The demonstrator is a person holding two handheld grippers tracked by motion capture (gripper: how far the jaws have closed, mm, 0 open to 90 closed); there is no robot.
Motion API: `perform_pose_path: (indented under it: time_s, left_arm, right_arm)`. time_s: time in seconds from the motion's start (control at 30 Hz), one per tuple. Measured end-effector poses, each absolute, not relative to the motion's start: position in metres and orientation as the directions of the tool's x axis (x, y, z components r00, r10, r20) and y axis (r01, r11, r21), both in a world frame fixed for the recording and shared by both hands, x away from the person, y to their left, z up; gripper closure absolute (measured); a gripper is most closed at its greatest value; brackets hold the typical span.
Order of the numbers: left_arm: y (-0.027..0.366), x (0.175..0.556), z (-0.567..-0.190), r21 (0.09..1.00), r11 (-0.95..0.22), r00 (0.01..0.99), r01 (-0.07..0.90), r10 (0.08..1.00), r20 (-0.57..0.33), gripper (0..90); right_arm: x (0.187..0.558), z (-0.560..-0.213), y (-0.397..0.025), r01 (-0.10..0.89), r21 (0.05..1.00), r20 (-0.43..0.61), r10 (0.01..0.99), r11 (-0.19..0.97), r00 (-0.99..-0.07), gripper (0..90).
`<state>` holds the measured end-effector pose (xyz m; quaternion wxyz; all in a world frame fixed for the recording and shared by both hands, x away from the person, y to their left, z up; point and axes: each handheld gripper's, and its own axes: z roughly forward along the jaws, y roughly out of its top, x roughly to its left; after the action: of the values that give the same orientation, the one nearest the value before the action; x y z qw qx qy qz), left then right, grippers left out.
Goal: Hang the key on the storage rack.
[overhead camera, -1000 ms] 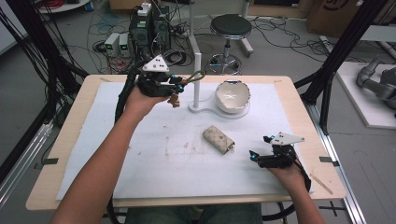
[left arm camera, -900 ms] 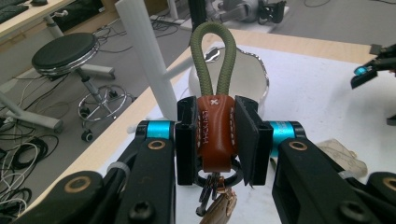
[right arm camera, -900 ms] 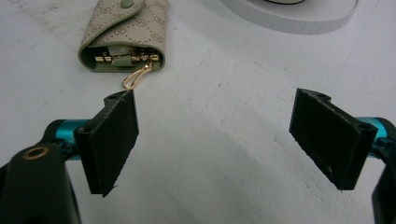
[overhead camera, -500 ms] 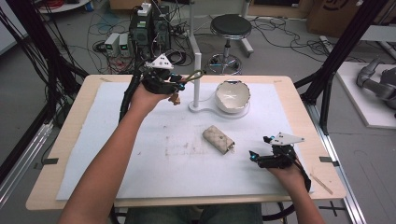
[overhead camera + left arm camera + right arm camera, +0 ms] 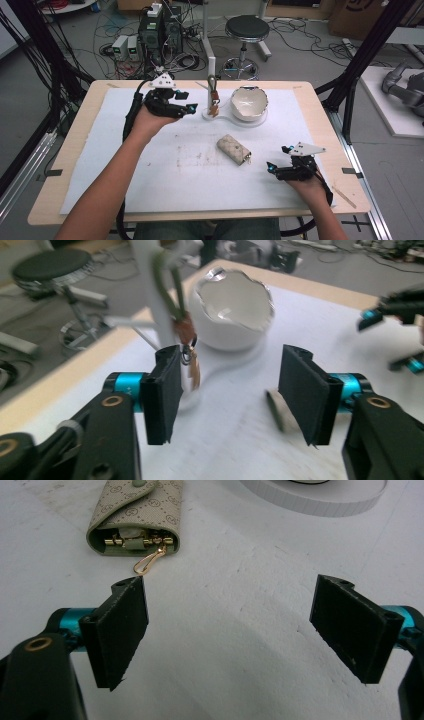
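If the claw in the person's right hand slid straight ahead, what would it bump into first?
Probably the beige patterned key pouch lying on the white mat. The right claw stands open and empty, and the pouch's gold clip sits just ahead of one jaw. The pouch lies off to one side, so the claw might slip past it.

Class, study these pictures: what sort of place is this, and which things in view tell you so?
Most likely a robotics or data-recording lab, not a home. Electronics boxes and tangled cables cover the floor, black rig frames flank the wooden table, and a person works with handheld grippers.
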<state>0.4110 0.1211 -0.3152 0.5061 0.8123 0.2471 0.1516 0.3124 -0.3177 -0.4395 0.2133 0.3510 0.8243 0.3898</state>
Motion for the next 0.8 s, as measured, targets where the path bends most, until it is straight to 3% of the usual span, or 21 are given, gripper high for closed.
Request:
perform_pose_path:
  time_s: [0.4,0.8]
  left_arm:
    - [0.135,0.365,-0.352,0.887,-0.390,0.881,0.247,0.471,-0.038,41.2]
    - [0.149,0.333,-0.399,0.850,-0.430,0.849,0.305,0.527,-0.038,37.9]
  right_arm:
    - [0.312,-0.439,-0.314,0.406,0.792,-0.082,0.738,0.456,-0.670,15.8]
    - [0.310,-0.439,-0.313,0.407,0.790,-0.086,0.739,0.459,-0.668,15.8]
